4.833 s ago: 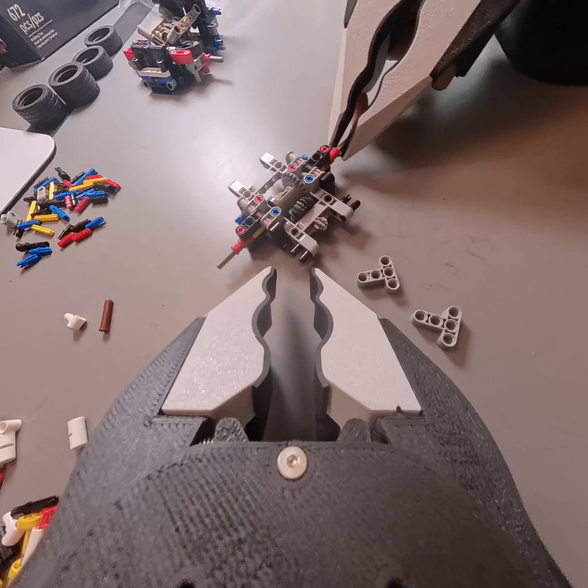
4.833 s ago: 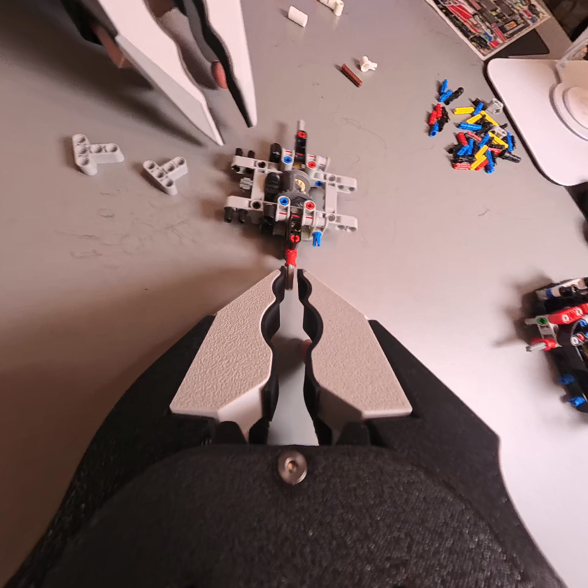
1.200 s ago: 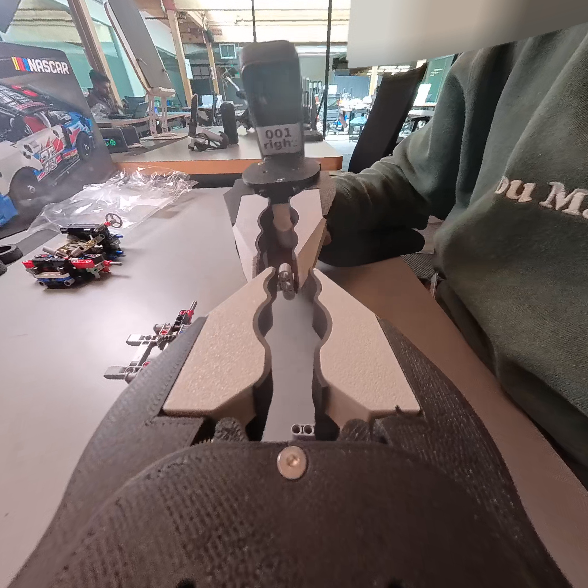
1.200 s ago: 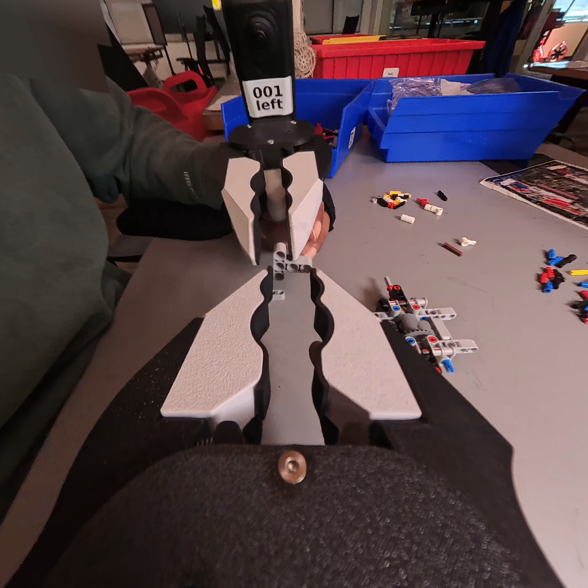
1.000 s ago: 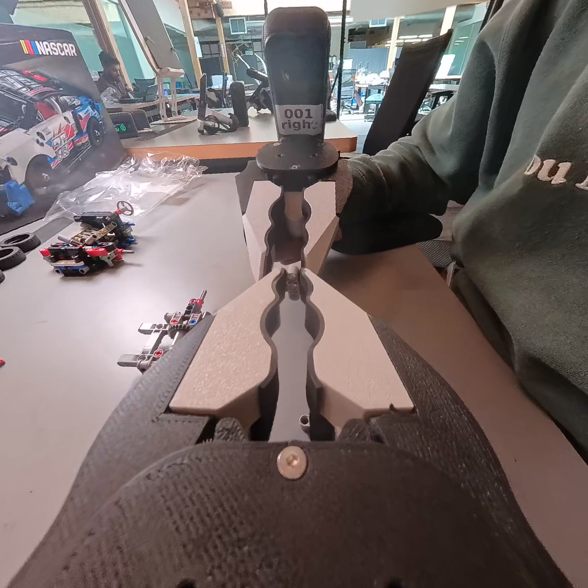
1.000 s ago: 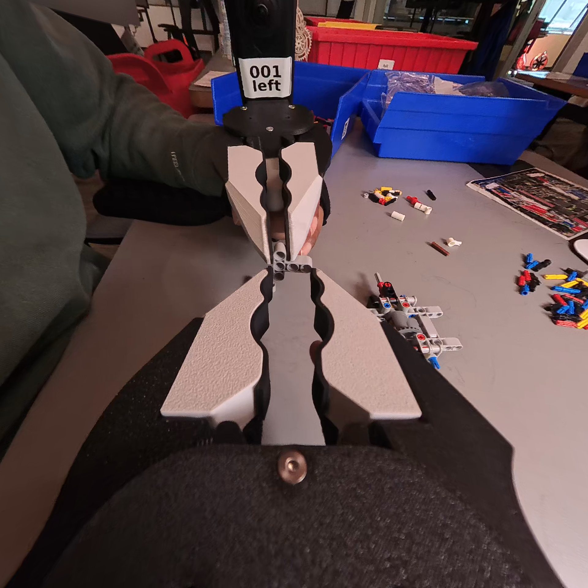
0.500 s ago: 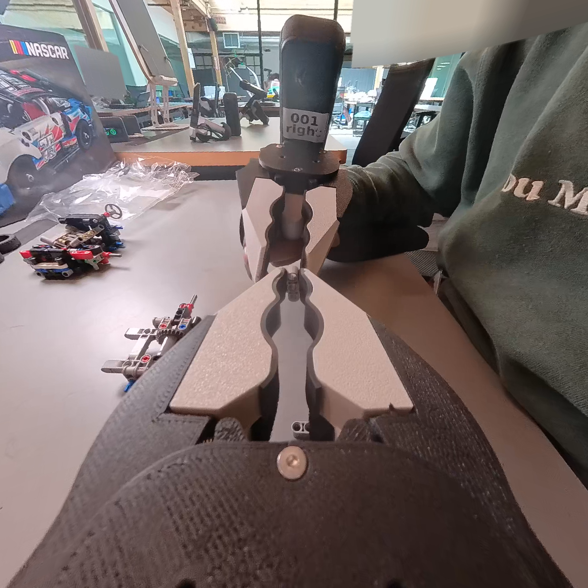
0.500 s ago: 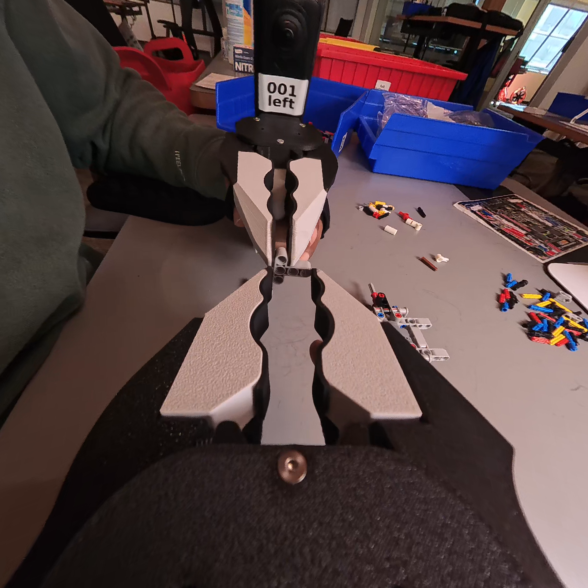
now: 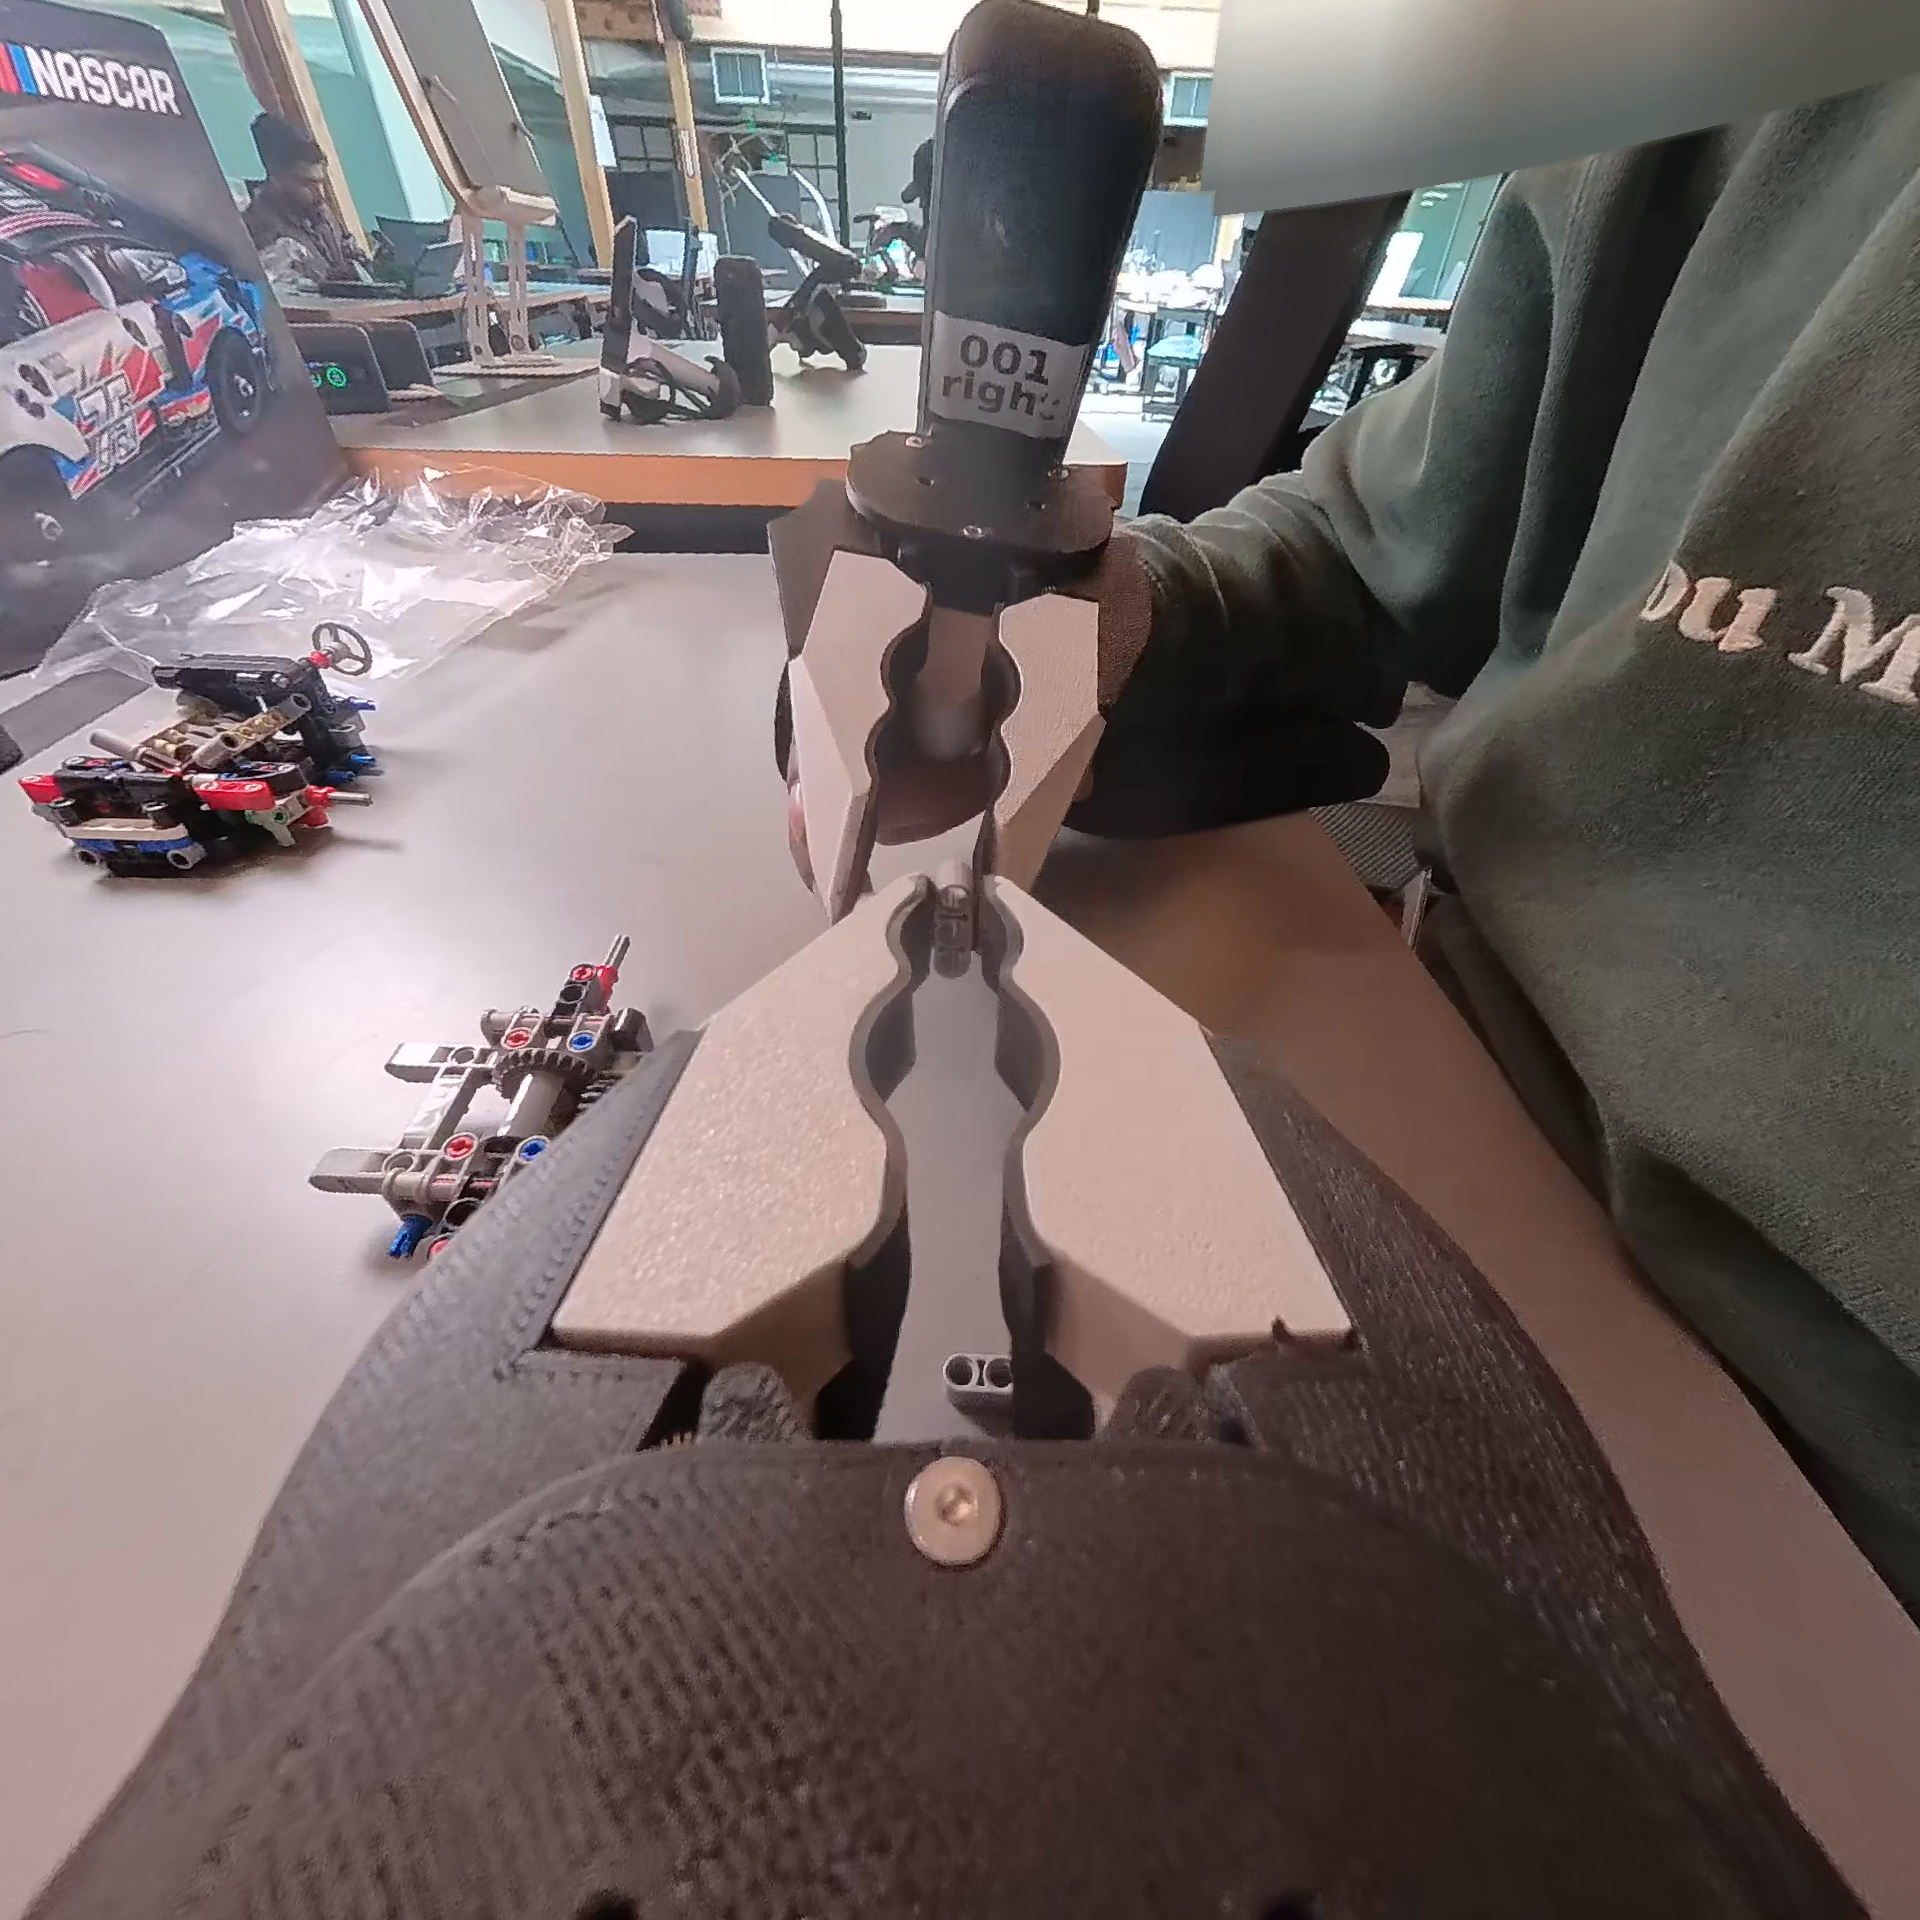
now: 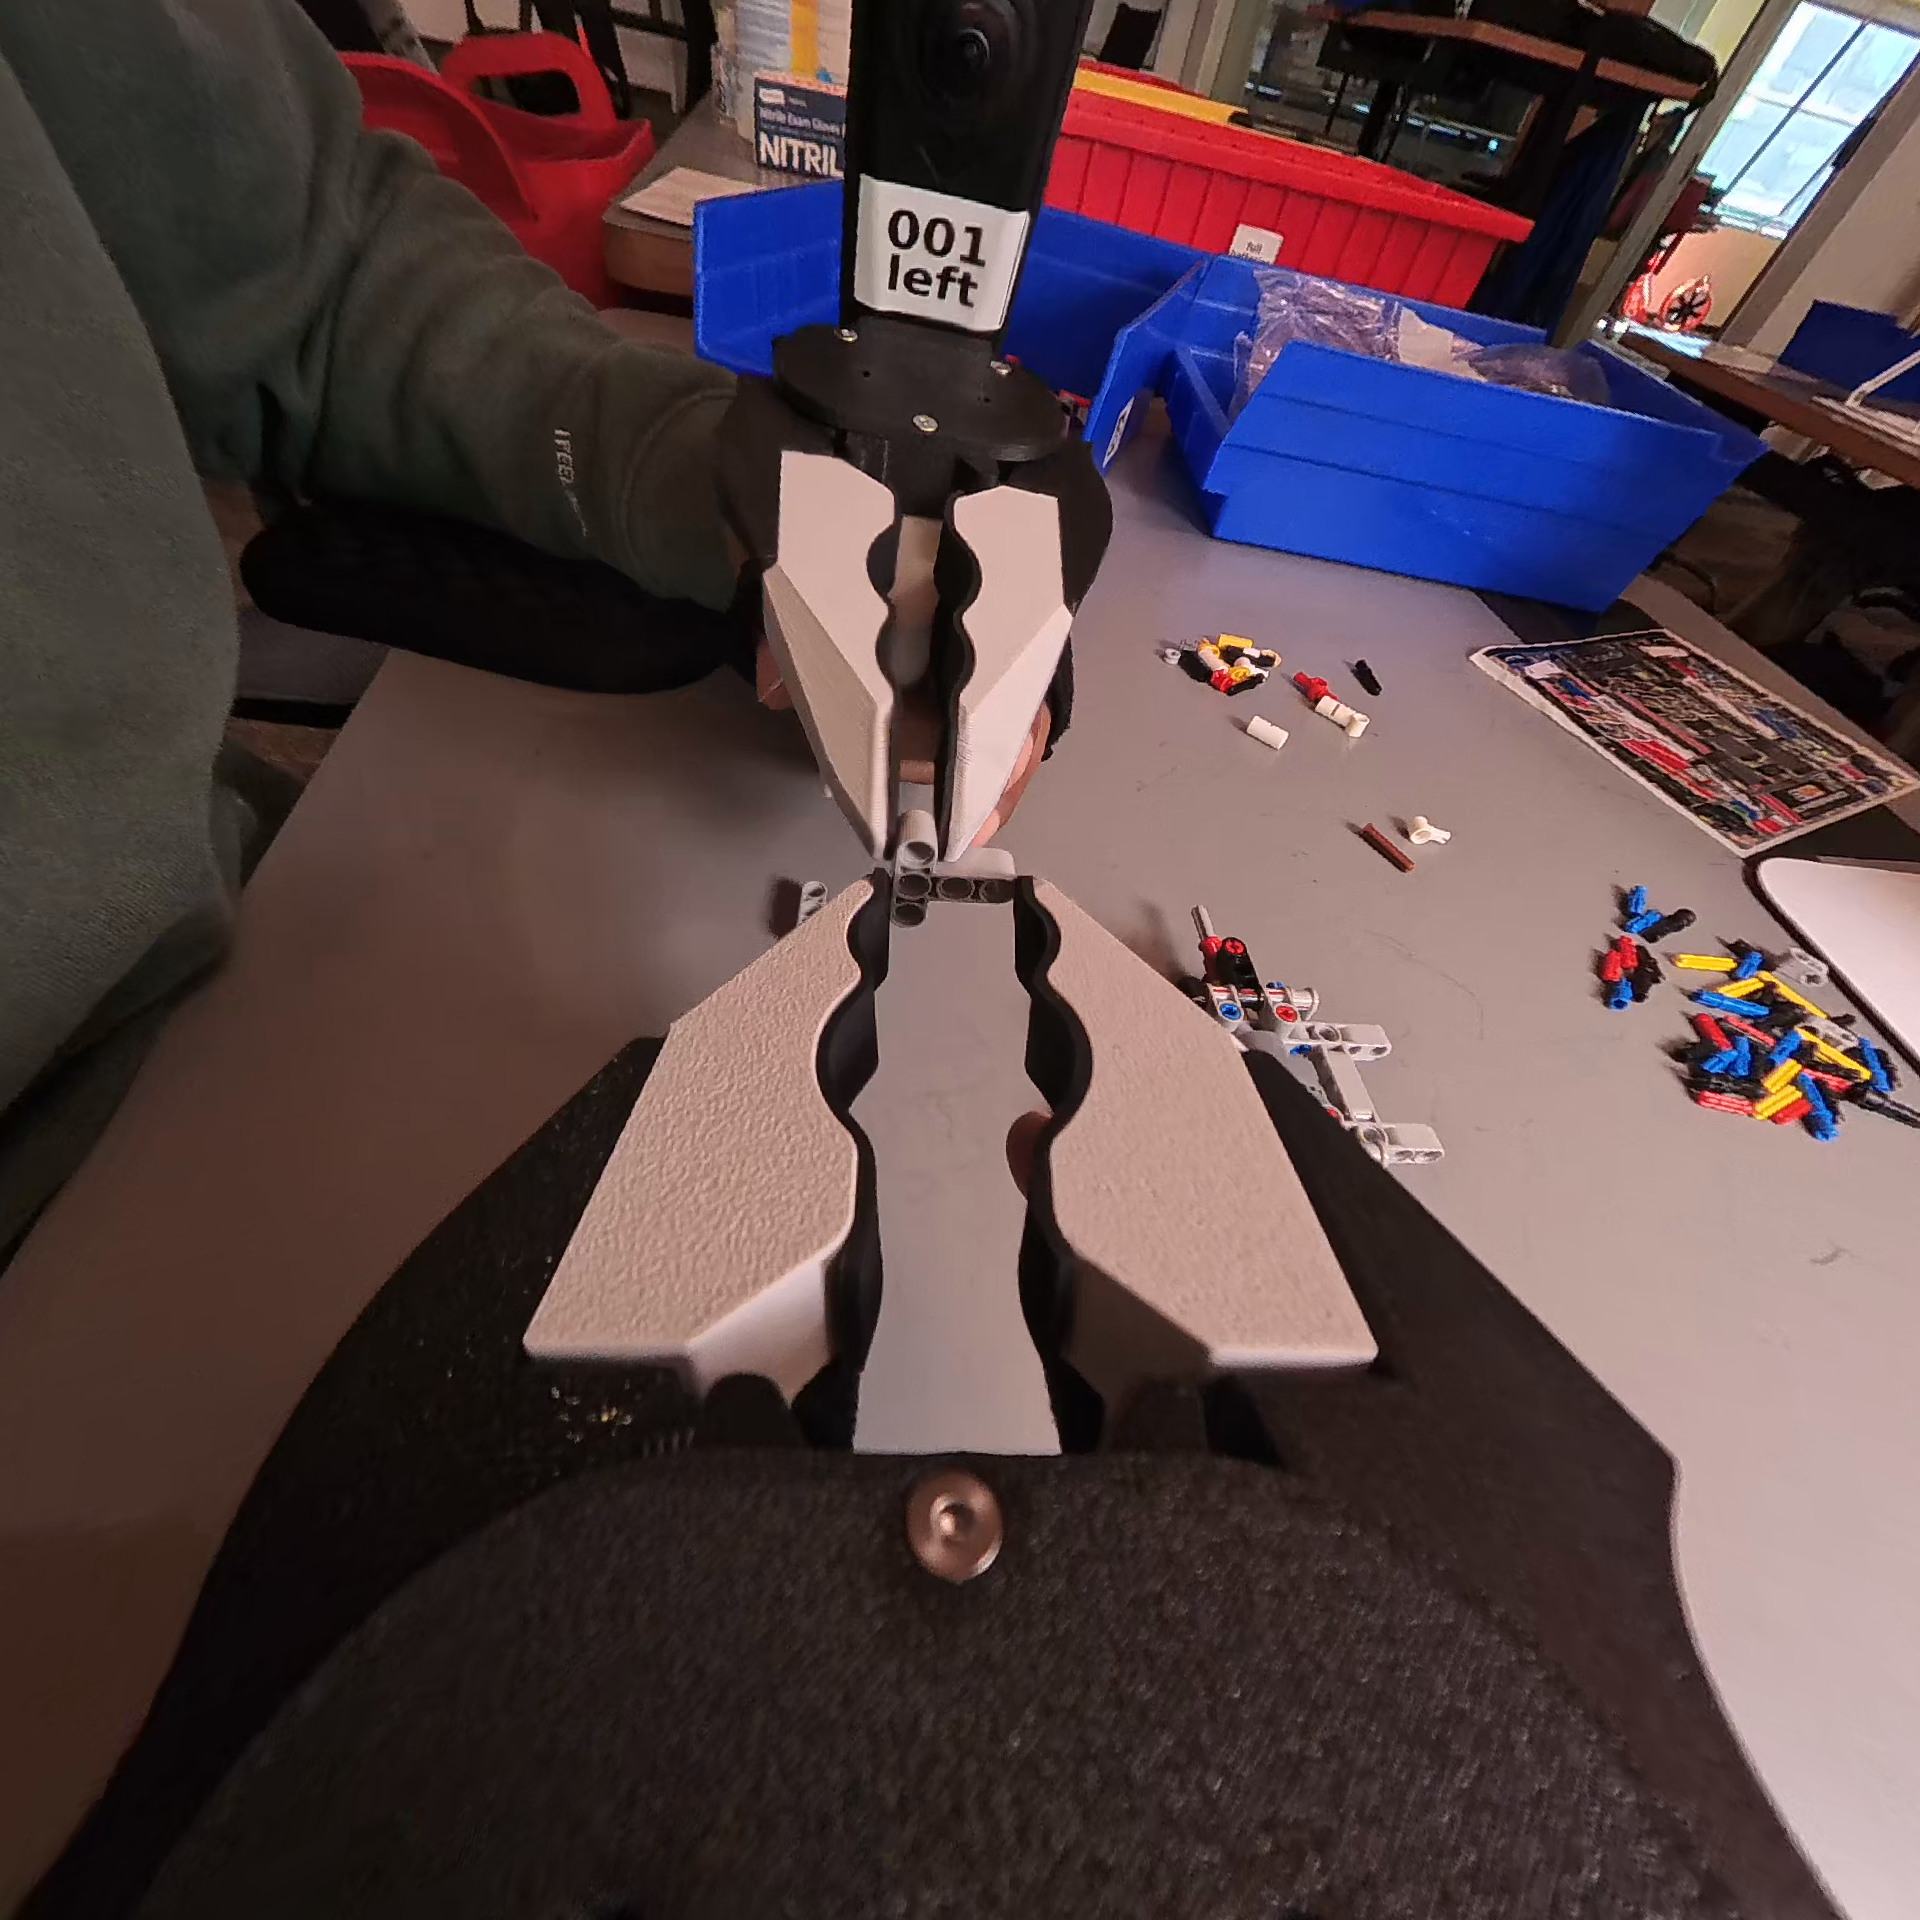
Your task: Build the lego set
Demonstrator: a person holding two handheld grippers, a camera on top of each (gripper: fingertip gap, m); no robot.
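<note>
Above the near edge of the grey table (image 10: 436,935), the two grippers meet tip to tip w/ one light grey T-shaped beam (image 10: 940,888) between them. Left gripper (image 9: 948,902) is nearly pressed together, its pads pinching the beam's narrow end, seen edge-on at 12 o'clock of its own view; from the right wrist view the same gripper hangs down from 12 w/ a stub of the beam poking out betw. its tips. Right gripper (image 10: 948,896) stands wider, jaws spanning the beam's long bar, left pad against the hole-end & right pad at the far end, so it grips the piece across its length. A second small grey beam (image 9: 977,1374) lies on the table under the left gripper, back near its base. At 9 o'clock in the left view sits a grey gear-and-axle subassembly (image 9: 499,1101) w/ red & blue pins, apart from both grippers; further out at 10 o'clock a bigger black, red & blue chassis build (image 9: 197,769) beside a clear plastic bag (image 9: 343,561). In the right view, at 3 o'clock, a pile of blue, yellow, red pins (image 10: 1766,1049); at 1–2 o'clock a printed instruction sheet (image 10: 1704,727) & blue bins (image 10: 1455,457). A person's green sleeve (image 10: 343,343) fills 10 o'clock.
</note>
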